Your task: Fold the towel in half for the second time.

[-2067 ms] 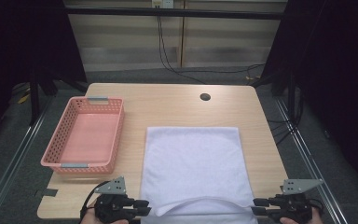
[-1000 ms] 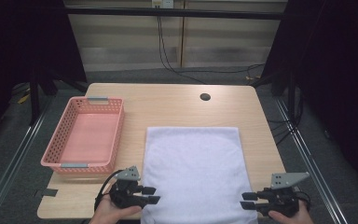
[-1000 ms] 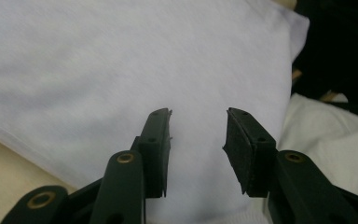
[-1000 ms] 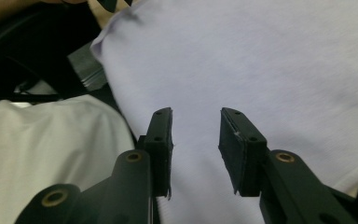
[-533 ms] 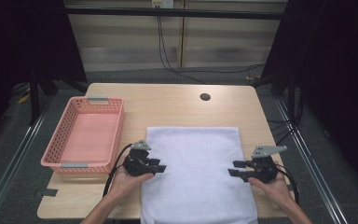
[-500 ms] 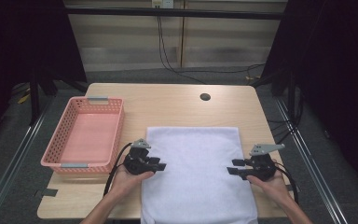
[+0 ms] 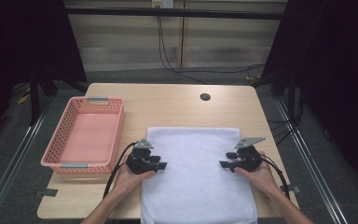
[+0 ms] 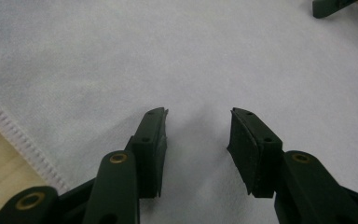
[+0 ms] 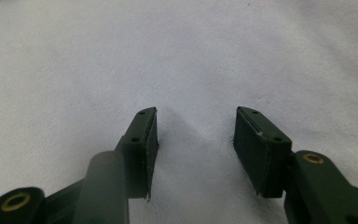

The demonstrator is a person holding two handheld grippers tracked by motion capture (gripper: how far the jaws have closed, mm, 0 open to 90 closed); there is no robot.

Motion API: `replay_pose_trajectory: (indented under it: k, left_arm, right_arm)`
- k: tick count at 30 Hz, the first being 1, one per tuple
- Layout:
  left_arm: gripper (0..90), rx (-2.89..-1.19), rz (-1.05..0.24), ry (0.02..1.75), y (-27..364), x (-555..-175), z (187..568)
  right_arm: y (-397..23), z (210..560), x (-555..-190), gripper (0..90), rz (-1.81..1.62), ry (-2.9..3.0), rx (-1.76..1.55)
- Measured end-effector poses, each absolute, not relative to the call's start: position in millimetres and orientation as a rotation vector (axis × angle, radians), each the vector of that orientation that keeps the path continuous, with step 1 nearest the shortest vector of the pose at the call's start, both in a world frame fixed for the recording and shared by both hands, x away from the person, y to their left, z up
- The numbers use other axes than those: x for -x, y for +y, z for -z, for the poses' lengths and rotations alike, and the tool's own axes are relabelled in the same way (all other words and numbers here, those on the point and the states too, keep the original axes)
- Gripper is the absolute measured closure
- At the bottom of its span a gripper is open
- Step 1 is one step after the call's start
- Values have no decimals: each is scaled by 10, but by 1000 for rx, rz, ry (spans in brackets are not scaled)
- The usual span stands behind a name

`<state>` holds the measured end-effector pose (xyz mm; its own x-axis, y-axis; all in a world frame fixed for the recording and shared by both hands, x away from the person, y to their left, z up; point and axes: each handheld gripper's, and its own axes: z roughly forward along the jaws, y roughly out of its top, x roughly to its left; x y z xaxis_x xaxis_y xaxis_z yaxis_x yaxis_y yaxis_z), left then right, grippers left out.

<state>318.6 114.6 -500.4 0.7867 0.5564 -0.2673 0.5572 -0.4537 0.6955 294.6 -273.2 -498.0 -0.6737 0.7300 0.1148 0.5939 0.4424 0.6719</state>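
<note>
Grippers sit at the two side edges of the white rectangular terry towel (image 7: 198,177), which lies flat on the light wooden table (image 7: 168,102), its near end hanging over the table's near edge. The left gripper (image 7: 161,164) has just been opening, its jaws spread over bare cloth with nothing between them; the right gripper (image 7: 223,164) likewise, spread and empty above the towel's right side. Likely risk: if the jaws close from this height they may pinch only a shallow ridge of fabric, which could slip out. An uneven lift between hands could skew any fold. A pink plastic mesh basket (image 7: 56,161) stands empty to the left.
</note>
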Motion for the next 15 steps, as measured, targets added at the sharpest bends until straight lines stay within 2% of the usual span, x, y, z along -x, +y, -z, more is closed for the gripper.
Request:
replay_pose_trajectory:
  k: [4, 6, 15]
  left_arm:
    - [573, -2174, 12, 792, 1141, -2998, 4987]
    - [635, -2214, 19, 781, 1148, -2907, 4959]
    - [652, -2268, 84, 683, 1179, -2444, 4924]
  right_arm:
    - [-2811, 4975, -2803, 496, -1094, 2523, -1183]
    - [-2838, 4977, -2697, 496, -1126, 2529, -1203]
    - [-2846, 4920, -2251, 499, -1114, 2629, -1194]
